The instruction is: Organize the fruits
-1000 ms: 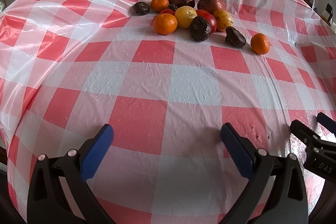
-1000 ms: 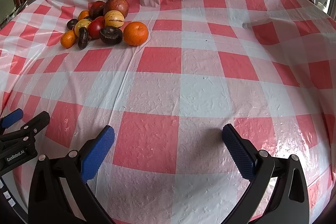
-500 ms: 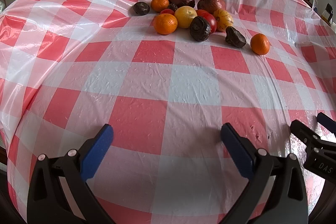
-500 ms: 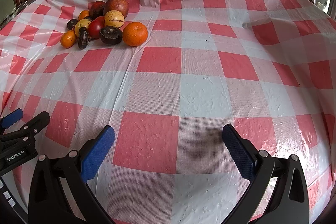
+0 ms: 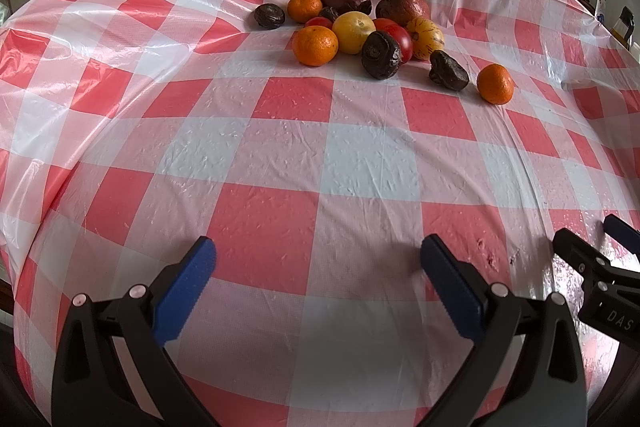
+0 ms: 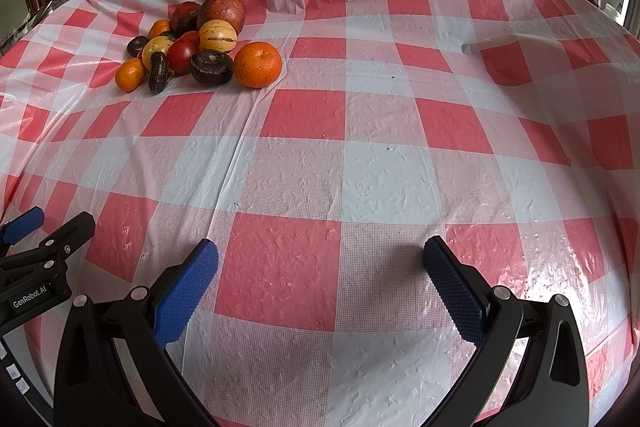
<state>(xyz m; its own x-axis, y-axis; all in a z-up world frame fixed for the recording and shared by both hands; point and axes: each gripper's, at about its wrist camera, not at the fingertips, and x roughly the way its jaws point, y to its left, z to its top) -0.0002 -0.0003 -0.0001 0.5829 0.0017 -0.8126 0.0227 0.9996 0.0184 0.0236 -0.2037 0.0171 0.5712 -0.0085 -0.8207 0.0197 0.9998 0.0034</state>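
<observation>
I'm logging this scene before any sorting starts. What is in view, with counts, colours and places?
Oranges: three, orange; two in the pile, one apart at its right end in the left view.
Wrinkled dark fruits: at least four, dark brown; front and left edge of the pile.
Tomatoes: at least two, red; mid-pile.
Round yellow fruit: one; pile centre.
Striped yellow fruit: one; right of the tomatoes.
Big dark red fruits: two; back of the pile.
Tablecloth: one, red and white checks; covers the table.
Left tongs: black with blue pads, open, empty.
Right tongs: the same, open, empty.
</observation>
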